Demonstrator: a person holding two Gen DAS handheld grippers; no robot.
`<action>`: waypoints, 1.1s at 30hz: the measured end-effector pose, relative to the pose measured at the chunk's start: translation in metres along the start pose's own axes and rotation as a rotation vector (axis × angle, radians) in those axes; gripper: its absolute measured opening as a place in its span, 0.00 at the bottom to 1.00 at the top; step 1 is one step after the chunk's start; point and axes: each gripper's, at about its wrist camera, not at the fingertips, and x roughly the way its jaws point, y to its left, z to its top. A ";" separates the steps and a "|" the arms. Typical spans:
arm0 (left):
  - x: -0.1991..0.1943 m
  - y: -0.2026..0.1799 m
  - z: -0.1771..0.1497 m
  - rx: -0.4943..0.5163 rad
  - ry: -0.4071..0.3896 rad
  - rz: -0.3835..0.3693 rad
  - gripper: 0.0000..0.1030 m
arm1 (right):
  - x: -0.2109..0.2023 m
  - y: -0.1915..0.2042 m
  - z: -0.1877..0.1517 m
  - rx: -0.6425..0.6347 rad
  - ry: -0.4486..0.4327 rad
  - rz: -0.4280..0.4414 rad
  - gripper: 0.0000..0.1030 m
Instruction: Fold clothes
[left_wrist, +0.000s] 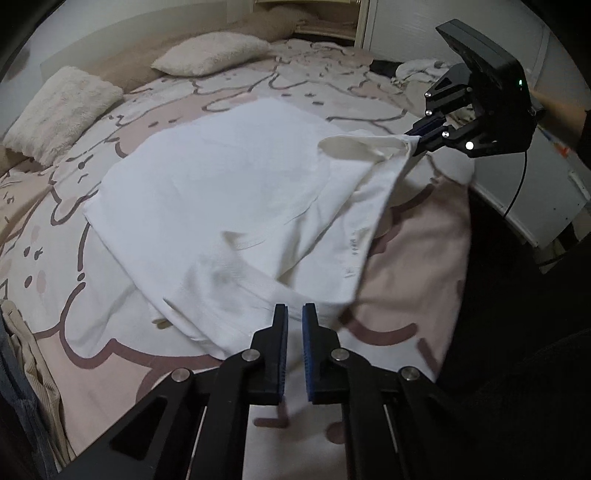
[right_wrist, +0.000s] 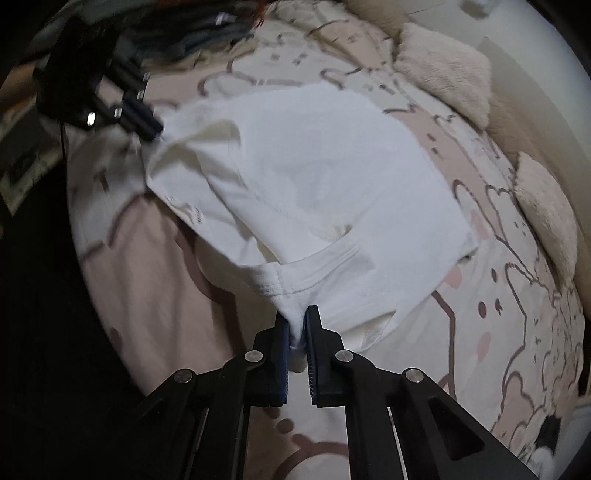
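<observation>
I see a white shirt (left_wrist: 229, 199) spread on the bed (left_wrist: 413, 251), which carries a pink and cream cartoon-print cover. Most of the shirt lies flat toward the far side; its near edge is lifted off the cover.

Right gripper (right_wrist: 297, 325): in its own view the jaws are closed onto a bunched corner of the shirt beside a ribbed hem, the cloth pinched between the blue pads (right_wrist: 283, 354). In the left wrist view the same gripper (left_wrist: 417, 142) sits at the far right, holding the shirt's corner next to an open sleeve loop, and the fabric runs taut from there.

Left gripper (left_wrist: 294, 317): the jaws stand nearly closed with a narrow gap between the pads. The shirt's edge lies right at the tips, but I cannot tell whether any cloth is caught. In the right wrist view this gripper (right_wrist: 153, 127) is blurred at the far left, its tips touching the shirt's far corner.

Two fluffy cream pillows (left_wrist: 59, 110) lie at the far left of the bed, well apart from the shirt. Other clothes (left_wrist: 417, 70) are heaped at the far right edge.
</observation>
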 end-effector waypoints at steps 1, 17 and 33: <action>-0.002 -0.005 -0.001 0.016 0.002 0.011 0.08 | -0.008 0.002 0.000 0.019 -0.019 0.003 0.08; 0.033 -0.014 0.002 0.319 0.127 0.189 0.45 | -0.006 0.033 -0.021 0.070 -0.009 0.026 0.08; 0.006 -0.038 -0.003 0.194 0.052 0.275 0.11 | -0.002 0.030 -0.039 0.151 -0.062 0.053 0.08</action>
